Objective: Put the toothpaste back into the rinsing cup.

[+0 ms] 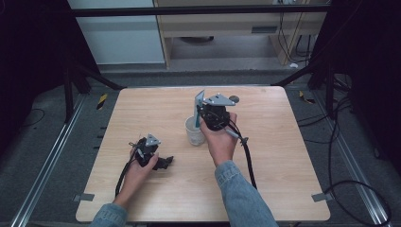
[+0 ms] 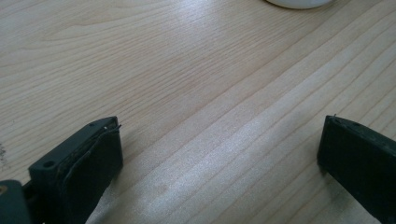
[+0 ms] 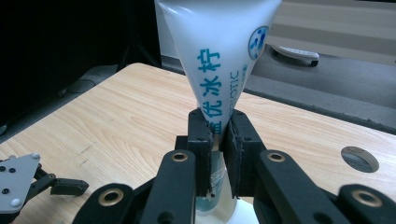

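Note:
A white squeeze tube [image 3: 219,42] with blue lettering stands upright, its wide flat end up. My right gripper [image 3: 218,126] is shut on its narrow lower part. The tube's bottom dips into a white cup [image 1: 194,132] near the middle of the table, and the cup's rim [image 3: 243,212] shows just under the jaws. In the high view the right gripper [image 1: 204,113] hangs right over the cup, with the tube [image 1: 200,100] rising from it. My left gripper [image 1: 163,162] rests on the wood to the cup's front left. Its jaws stand wide apart with nothing between them [image 2: 219,144].
The light wooden table [image 1: 283,156] is bare around the cup and the hands. A small dark round spot [image 1: 235,99] lies near the far edge. Cables trail from both grippers toward the front edge. Dark floor and metal frame legs surround the table.

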{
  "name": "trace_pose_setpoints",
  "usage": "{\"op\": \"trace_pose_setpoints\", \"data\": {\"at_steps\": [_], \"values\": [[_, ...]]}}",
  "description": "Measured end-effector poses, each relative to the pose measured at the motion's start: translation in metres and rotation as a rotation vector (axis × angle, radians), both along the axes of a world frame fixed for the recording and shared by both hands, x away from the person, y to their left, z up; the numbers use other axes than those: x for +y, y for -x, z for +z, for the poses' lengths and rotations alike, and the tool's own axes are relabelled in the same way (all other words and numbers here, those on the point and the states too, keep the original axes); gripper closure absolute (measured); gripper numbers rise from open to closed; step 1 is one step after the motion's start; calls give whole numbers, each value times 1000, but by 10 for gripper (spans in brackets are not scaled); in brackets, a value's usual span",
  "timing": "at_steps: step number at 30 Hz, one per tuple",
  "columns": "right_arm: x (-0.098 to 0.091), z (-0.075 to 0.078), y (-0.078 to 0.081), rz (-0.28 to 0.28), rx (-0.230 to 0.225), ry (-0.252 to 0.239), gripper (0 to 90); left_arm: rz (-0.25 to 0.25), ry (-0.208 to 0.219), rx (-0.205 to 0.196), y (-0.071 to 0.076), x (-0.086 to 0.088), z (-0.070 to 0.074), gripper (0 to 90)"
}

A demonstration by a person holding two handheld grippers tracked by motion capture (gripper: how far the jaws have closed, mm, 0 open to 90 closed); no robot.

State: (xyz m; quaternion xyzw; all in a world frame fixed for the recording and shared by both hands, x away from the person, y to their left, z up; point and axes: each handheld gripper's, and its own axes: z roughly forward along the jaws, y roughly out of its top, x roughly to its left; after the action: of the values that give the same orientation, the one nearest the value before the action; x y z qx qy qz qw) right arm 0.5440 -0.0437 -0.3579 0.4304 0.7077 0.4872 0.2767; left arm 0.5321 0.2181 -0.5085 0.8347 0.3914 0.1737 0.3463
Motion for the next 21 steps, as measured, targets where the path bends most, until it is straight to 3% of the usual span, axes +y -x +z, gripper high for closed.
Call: {"op": "trace_pose_setpoints", "data": {"at_steps": [21], "values": [[1, -19, -7, -6, 34, 13, 812, 0, 0, 2, 0, 0, 0, 0]]}}
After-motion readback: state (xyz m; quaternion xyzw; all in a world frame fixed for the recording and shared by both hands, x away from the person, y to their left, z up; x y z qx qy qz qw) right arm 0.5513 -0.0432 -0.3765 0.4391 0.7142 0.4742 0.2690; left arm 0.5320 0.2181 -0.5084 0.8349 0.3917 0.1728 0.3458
